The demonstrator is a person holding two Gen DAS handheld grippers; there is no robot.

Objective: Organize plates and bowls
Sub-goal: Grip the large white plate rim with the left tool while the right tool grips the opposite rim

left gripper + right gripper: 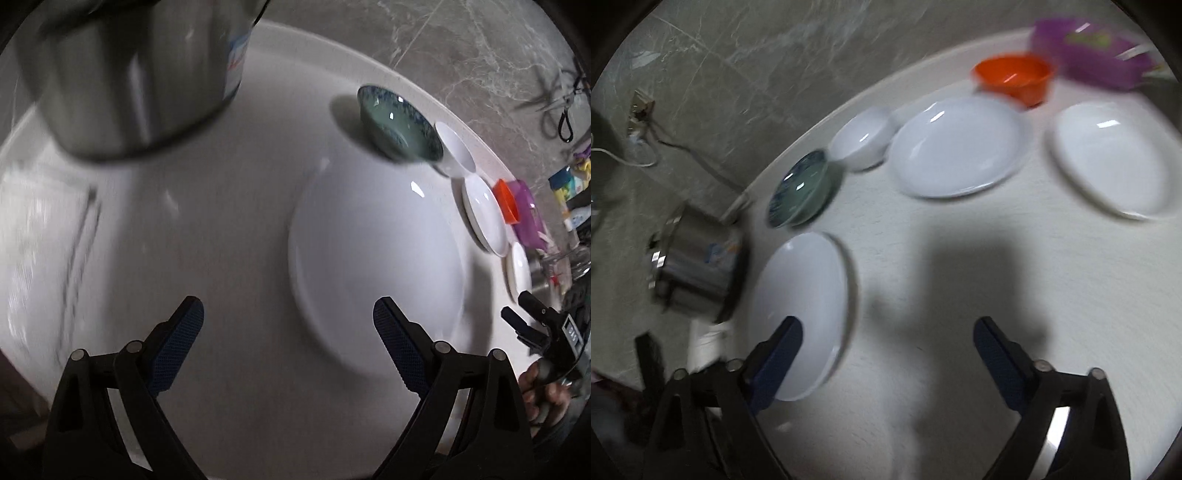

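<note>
My left gripper is open and empty above the white table, just left of a large white plate. Beyond it stand a blue-green bowl, a small white bowl and two more white plates. My right gripper is open and empty; its left finger overlaps the near white plate. The right wrist view also shows the blue-green bowl, the white bowl, a big white plate, another white plate and an orange bowl.
A steel pot stands at the table's back left, also in the right wrist view. A purple container sits behind the orange bowl. A marble wall with a socket and cables rises behind the table. Both views are blurred.
</note>
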